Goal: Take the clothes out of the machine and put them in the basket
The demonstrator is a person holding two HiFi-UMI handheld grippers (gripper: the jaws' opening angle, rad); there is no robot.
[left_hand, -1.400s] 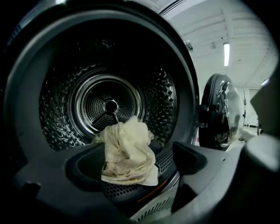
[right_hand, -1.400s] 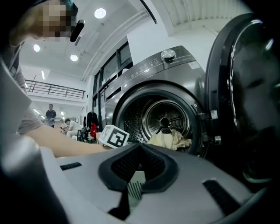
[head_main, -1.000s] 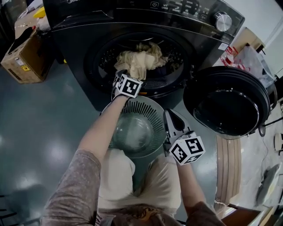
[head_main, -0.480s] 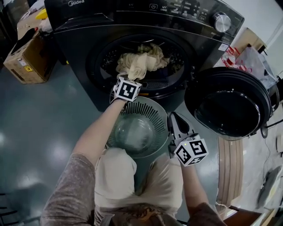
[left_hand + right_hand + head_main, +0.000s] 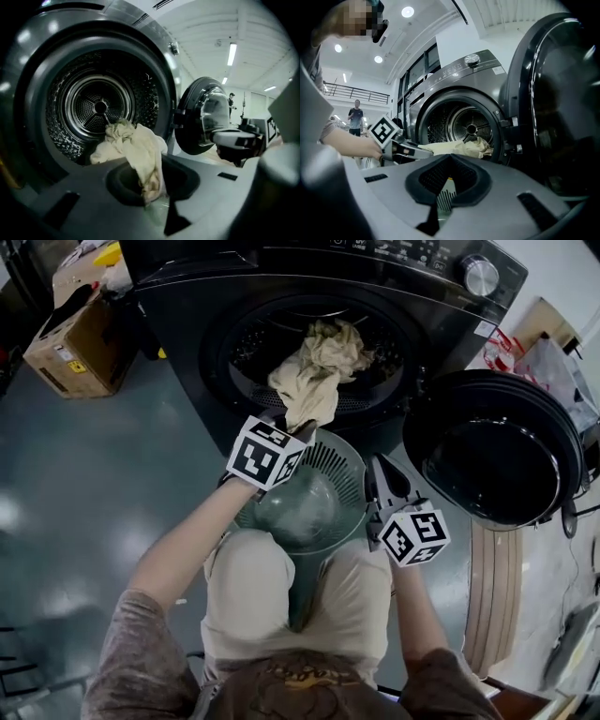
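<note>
A cream cloth (image 5: 314, 371) trails from the drum of the dark washing machine (image 5: 225, 296) over its door sill. My left gripper (image 5: 300, 430) is shut on the cloth's lower end, just above the far rim of the green slatted basket (image 5: 342, 470). In the left gripper view the cloth (image 5: 136, 145) runs from the drum (image 5: 98, 108) down between the jaws of the left gripper (image 5: 152, 197). My right gripper (image 5: 382, 474) hangs at the basket's right rim, shut with nothing in it. Its own view shows the left gripper (image 5: 401, 149) pulling the cloth (image 5: 459, 149).
The round machine door (image 5: 497, 460) stands swung open on the right, close to my right gripper. A cardboard box (image 5: 80, 338) sits on the floor at the left. Bags (image 5: 553, 362) and a wooden board (image 5: 492, 596) lie at the right. The person's knees are under the basket.
The left gripper shut on the cloth at the drum mouth, then drew back and up, pulling the cloth out over the sill toward the basket. The right gripper stayed put.
</note>
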